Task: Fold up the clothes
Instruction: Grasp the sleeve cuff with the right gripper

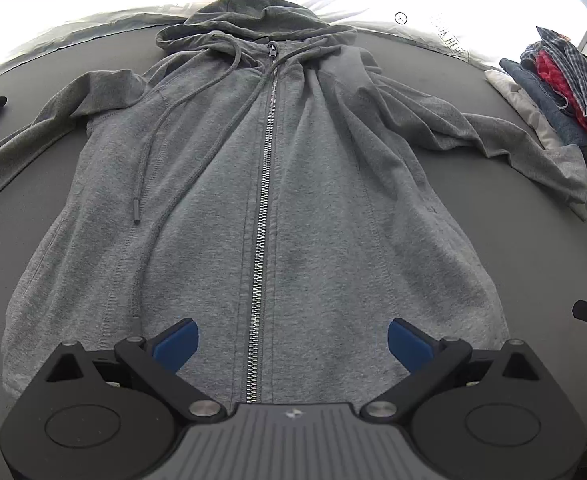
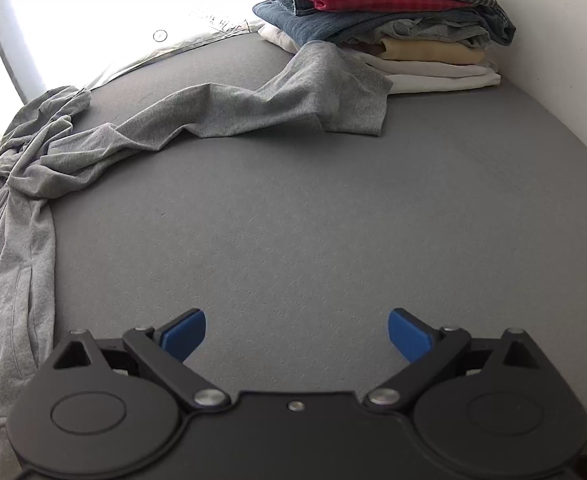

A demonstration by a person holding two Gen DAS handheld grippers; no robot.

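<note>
Surface: grey mattress (image 2: 293,200), grey zip hoodie (image 1: 293,200) spread flat.
Room: white wall (image 2: 565,40); folded clothes stack (image 2: 393,20).
Hidden: hoodie's left sleeve cut off.
Grippers: left gripper (image 1: 293,346) and right gripper (image 2: 297,334) fingers apart, empty.

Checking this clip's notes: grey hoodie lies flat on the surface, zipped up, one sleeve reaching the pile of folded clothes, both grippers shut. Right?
Not quite. Both the left gripper and right gripper are open and empty, as each wrist view shows. The hoodie, its sleeve and the pile are as stated.

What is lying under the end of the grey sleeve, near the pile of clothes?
The sleeve end rests against the folded pile's lower white layers and on the grey surface. Whatever the cloth covers there is hidden.
</note>
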